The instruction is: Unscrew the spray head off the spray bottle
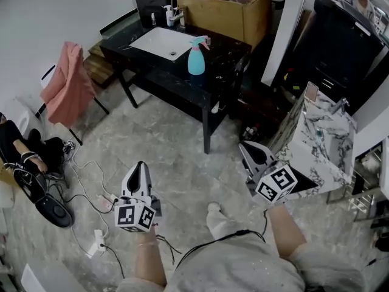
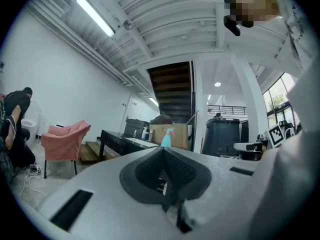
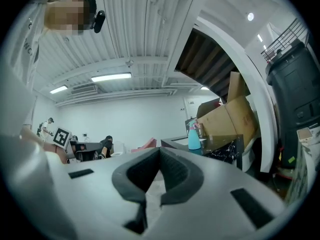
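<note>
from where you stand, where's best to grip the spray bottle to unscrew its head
Probably the round blue body of the spray bottle, mid-height, coming level from the near edge of the table: it stands upright close to that edge. The spray head juts sideways on top, so leave it free for twisting.

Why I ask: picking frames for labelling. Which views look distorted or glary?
Head view: sharp, evenly lit, spray bottle clear. Left gripper view: strong fisheye bending, dark corners, bright ceiling light. Right gripper view: same fisheye, dark corners, spray bottle small.
</note>
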`<state>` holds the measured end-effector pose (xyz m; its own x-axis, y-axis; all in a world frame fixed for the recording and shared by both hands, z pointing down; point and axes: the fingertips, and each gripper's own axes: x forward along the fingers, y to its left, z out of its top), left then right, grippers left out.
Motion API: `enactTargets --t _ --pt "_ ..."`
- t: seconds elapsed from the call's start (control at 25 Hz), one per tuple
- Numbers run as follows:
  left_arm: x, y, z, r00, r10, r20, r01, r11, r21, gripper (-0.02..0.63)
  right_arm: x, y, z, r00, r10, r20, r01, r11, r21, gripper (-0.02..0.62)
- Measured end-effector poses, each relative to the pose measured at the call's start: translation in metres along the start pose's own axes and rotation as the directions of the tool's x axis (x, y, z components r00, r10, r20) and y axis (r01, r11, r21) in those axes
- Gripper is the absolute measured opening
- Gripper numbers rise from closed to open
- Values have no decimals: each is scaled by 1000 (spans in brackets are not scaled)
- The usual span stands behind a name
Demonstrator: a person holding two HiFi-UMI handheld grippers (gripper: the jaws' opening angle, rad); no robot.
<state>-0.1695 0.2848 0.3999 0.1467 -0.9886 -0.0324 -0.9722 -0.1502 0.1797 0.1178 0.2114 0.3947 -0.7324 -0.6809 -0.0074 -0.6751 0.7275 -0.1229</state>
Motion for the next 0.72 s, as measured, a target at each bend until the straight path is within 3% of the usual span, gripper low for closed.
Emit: enactTargets --t 0.36,0.72 --pt "83 8 3 1000 27 15 -27 1000 8 6 63 -68 2 999 25 -32 -25 1000 -4 5" --pt "124 4 -2 1000 16 12 -16 1000 6 6 103 -90 5 997 66 -38 -67 998 -6 5"
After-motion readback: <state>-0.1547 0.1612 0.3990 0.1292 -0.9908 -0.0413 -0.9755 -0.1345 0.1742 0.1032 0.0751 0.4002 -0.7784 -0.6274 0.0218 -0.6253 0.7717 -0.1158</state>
